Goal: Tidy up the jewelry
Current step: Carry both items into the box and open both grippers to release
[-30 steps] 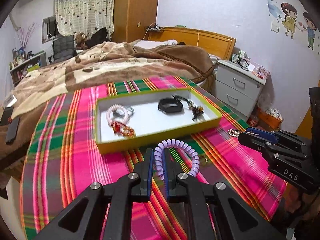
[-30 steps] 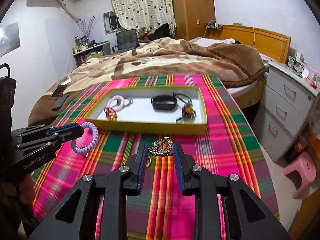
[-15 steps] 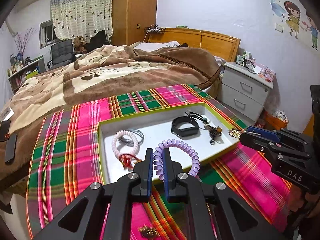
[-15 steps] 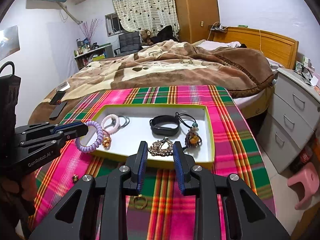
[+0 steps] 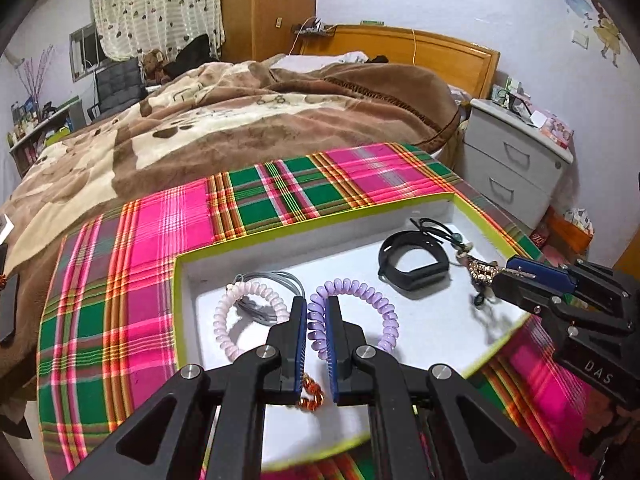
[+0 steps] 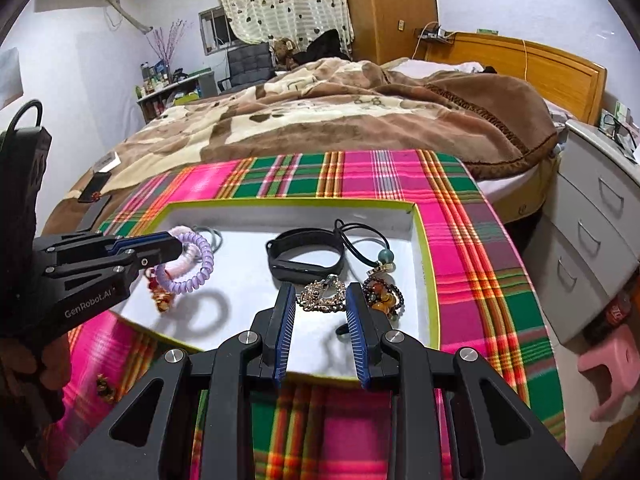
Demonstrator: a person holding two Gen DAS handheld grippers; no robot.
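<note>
Left tongs [image 5: 316,344] pinch the purple spiral hair tie [image 5: 352,312], its loop hanging over the white floor of the lime-edged tray [image 5: 320,224], just right of the pink spiral tie [image 5: 244,320]. Right tongs [image 6: 322,320] grip a gold-toned chain ornament [image 6: 322,298] above the tray's near right part, beside the black band [image 6: 306,258]. Drop is straight down for both. Beads under the left tongs are half hidden, and the ornament's make is hard to read.

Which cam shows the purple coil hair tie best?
Left wrist: the purple coil hair tie fills the centre, pinched in the left gripper, its loop clear over the tray. Right wrist shows it smaller and edge-on.
</note>
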